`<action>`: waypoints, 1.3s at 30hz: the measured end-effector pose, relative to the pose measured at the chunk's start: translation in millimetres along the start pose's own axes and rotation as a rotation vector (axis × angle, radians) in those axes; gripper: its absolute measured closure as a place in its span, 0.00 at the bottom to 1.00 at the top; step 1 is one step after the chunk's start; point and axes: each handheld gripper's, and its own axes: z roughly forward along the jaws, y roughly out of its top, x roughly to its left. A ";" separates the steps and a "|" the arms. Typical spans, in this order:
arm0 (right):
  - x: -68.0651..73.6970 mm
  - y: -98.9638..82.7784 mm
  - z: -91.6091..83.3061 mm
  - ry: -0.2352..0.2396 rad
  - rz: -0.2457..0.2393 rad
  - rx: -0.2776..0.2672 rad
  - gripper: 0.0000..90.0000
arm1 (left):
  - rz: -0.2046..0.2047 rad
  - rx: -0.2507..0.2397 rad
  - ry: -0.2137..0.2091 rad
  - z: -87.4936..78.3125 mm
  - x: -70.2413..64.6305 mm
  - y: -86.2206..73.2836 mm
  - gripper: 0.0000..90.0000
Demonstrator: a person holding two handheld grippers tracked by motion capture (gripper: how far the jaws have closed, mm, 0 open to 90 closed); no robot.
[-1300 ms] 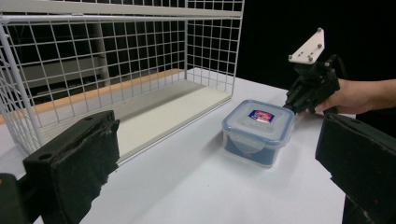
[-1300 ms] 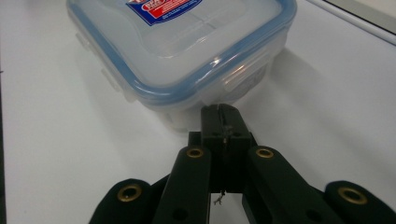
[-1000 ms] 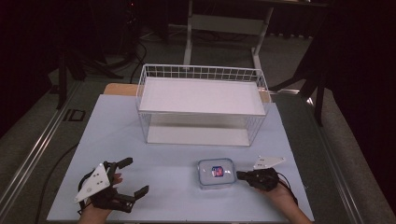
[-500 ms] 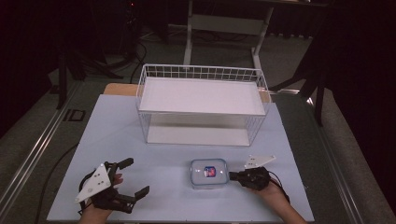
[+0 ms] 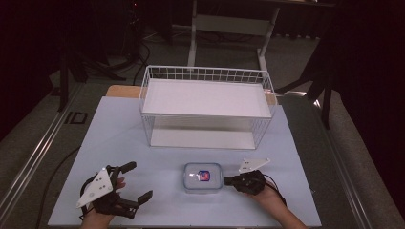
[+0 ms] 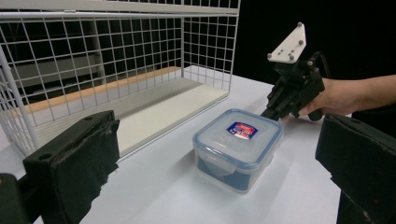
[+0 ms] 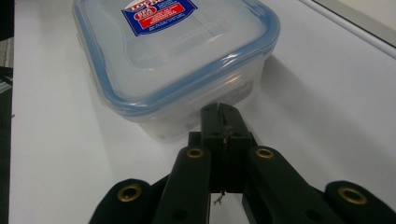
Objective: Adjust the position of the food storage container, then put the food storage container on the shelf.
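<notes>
Right gripper view — closed fingers (image 7: pixel 221 111) touching container (image 7: pixel 173 56)

The left gripper (image 5: pixel 128 183) is resting low at the near left with its jaws standing wide apart and holding nothing, while the right gripper (image 5: pixel 227 181), its jaws pressed fully together, is pointing leftward from the right hand (image 5: pixel 270 198) with the forearm entering from below.

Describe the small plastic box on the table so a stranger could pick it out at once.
Start at the white wire basket standing on the pale table. In front of its near side lies the clear plastic box, squarish with rounded corners. Its blue-rimmed lid with a red and blue label sets it apart, and the shut right gripper meets its side.
</notes>
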 end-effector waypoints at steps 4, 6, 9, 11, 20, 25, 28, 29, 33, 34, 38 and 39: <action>1.0 3.2 4.3 0.001 -0.001 -0.003 1.00 | 0.001 -0.001 -0.002 0.1 -0.2 0.1 0.01; 1.6 5.0 6.3 0.002 -0.004 -0.002 1.00 | -0.001 -0.001 -0.003 0.1 0.0 0.0 0.01; 3.4 6.6 9.2 0.009 -0.009 -0.003 1.00 | 0.000 -0.002 -0.003 -0.1 0.0 0.1 0.01; 3.4 6.8 9.5 0.008 -0.012 -0.001 1.00 | -0.001 -0.001 -0.004 -0.1 0.0 0.1 0.01; 5.1 7.9 -18.1 -0.078 -0.025 -0.042 0.93 | -0.009 0.024 -0.024 2.7 -0.6 -1.0 0.01; 13.5 14.5 -34.7 -0.129 -0.020 -0.095 0.83 | -0.015 0.038 -0.037 6.0 -2.0 -0.8 0.01; 21.3 19.9 -45.8 -0.148 -0.014 -0.127 0.64 | -0.026 0.039 -0.050 9.6 -4.4 2.6 0.01; 24.6 21.6 -50.3 -0.147 -0.010 -0.151 0.53 | -0.024 0.046 -0.049 10.8 -5.1 3.7 0.01; 36.5 27.3 -62.8 -0.165 -0.025 -0.202 0.22 | -0.010 0.090 -0.082 18.7 -9.9 11.5 0.01; 39.5 29.0 -65.9 -0.169 -0.027 -0.211 0.18 | -0.011 0.101 -0.092 20.1 -10.3 13.2 0.01; 49.3 33.6 -77.1 -0.196 -0.063 -0.252 0.16 | -0.006 0.131 -0.126 28.2 -15.4 22.3 0.01; 50.5 34.8 -79.7 -0.186 -0.059 -0.258 0.16 | 0.010 0.143 -0.129 31.0 -18.1 24.8 0.01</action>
